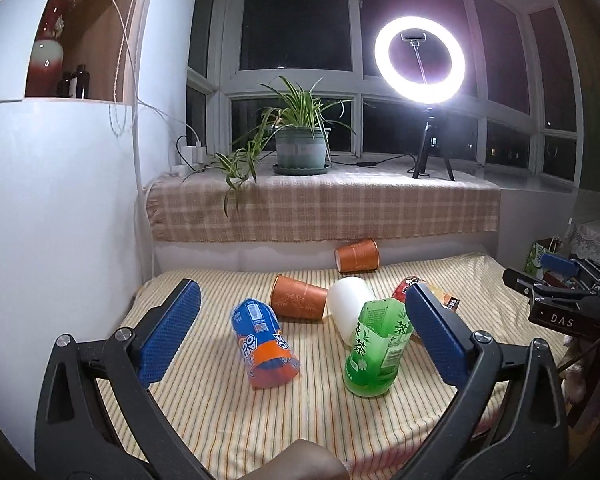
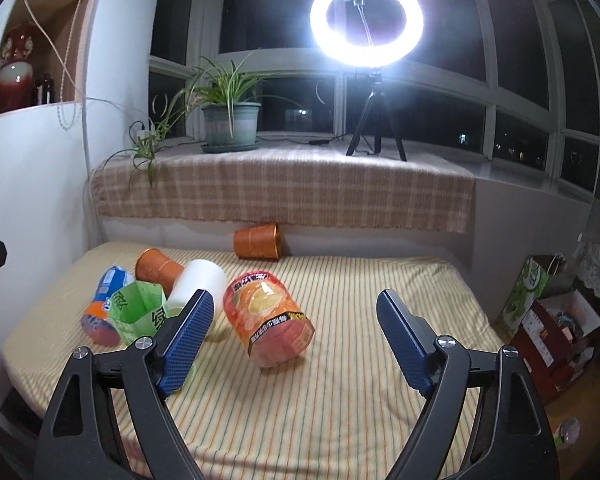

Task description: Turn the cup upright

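Note:
Several cups lie on a striped bed (image 1: 260, 420). A blue-orange cup (image 1: 264, 348) lies on its side between my left gripper's (image 1: 300, 320) open fingers. A green cup (image 1: 376, 350) stands tilted, mouth up, by the right finger. A white cup (image 1: 350, 304), two brown paper cups (image 1: 298, 298) (image 1: 358, 256) and a red-orange cup (image 2: 270, 318) lie on their sides. My right gripper (image 2: 294, 320) is open and empty, with the red-orange cup between its fingers. The green cup (image 2: 138, 312) shows at the left in the right wrist view.
A ledge with a checked cloth (image 1: 324, 208) runs behind the bed, holding a potted plant (image 1: 300, 148) and a ring light on a tripod (image 1: 420, 60). A white wall (image 1: 60, 200) stands at the left. Boxes and clutter (image 2: 552, 320) sit right of the bed.

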### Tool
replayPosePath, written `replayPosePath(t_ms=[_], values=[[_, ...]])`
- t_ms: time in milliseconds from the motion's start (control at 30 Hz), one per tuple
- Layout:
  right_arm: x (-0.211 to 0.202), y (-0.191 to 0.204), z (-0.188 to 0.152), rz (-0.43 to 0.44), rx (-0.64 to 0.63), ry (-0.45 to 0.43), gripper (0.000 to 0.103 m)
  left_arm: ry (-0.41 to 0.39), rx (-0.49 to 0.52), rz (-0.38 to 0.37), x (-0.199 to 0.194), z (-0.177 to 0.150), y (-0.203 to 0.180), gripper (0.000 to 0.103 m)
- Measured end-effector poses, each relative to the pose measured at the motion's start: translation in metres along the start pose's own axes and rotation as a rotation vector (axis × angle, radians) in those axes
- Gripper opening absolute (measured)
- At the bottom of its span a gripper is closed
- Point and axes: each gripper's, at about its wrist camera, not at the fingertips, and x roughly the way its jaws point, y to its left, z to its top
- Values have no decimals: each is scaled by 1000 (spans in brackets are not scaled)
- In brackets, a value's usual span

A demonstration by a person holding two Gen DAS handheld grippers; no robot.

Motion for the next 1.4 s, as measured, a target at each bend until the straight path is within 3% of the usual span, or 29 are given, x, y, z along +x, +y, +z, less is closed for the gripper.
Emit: replayPosePath(t_ms=[500,1400], values=[[-7,-6,1,-56,23,-76,90,-11,-19,70,-2,5,-1,103],[-1,-9,-1,-79,35,-61,90,-7,-20,93,3,4,3,103]])
